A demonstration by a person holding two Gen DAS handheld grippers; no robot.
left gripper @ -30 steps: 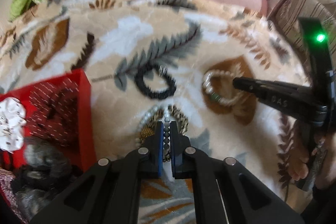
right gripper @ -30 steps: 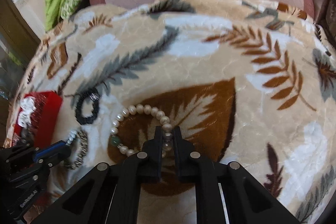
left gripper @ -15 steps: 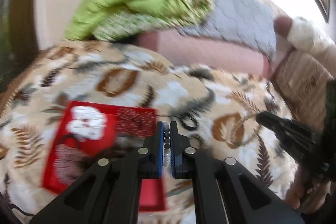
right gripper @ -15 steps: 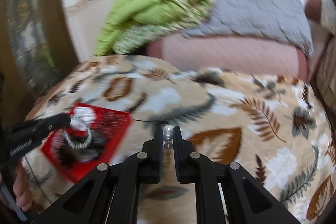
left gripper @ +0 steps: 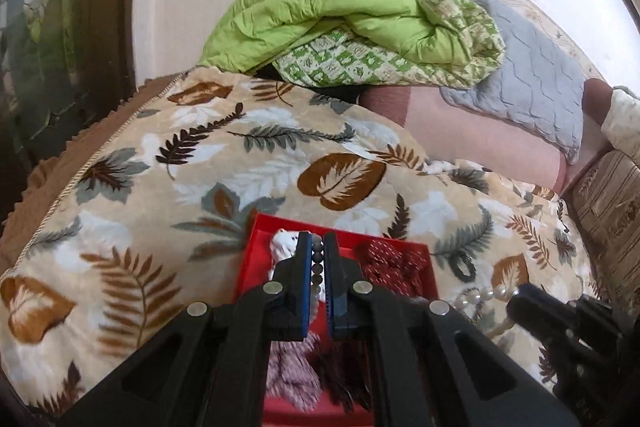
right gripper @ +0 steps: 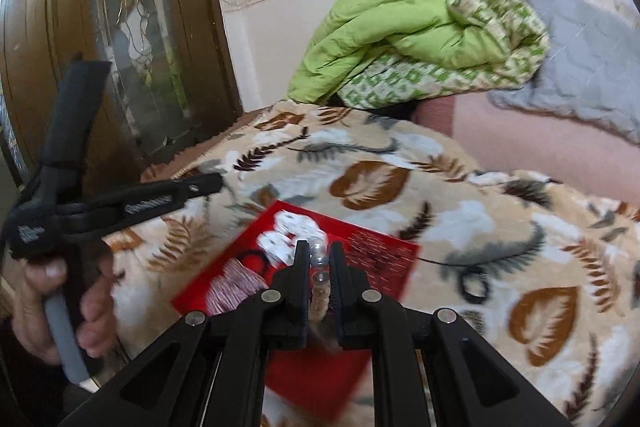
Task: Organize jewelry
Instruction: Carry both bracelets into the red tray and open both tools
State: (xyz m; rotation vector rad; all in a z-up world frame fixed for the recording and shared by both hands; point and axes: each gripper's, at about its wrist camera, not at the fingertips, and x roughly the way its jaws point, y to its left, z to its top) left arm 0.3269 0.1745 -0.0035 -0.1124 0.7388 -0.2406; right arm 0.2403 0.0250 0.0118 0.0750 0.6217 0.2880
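Note:
My left gripper is shut on a strand of grey beads and hangs over the red box. My right gripper is shut on a pearl bracelet, also above the red box. In the left wrist view the right gripper reaches in from the lower right with the pearl bracelet dangling at its tip. In the right wrist view the left gripper comes in from the left; its beads are hidden there. A black bracelet lies on the leaf-patterned blanket.
The box holds a white fabric flower, a dark red dotted cloth and pinkish pieces. A green quilt and a grey pad are piled behind. A person's hand grips the left handle beside a glass-panelled door.
Both grippers lifted their bracelets off the blanket and carried them up and left until they hang over the red box. The black bracelet stayed where it lay.

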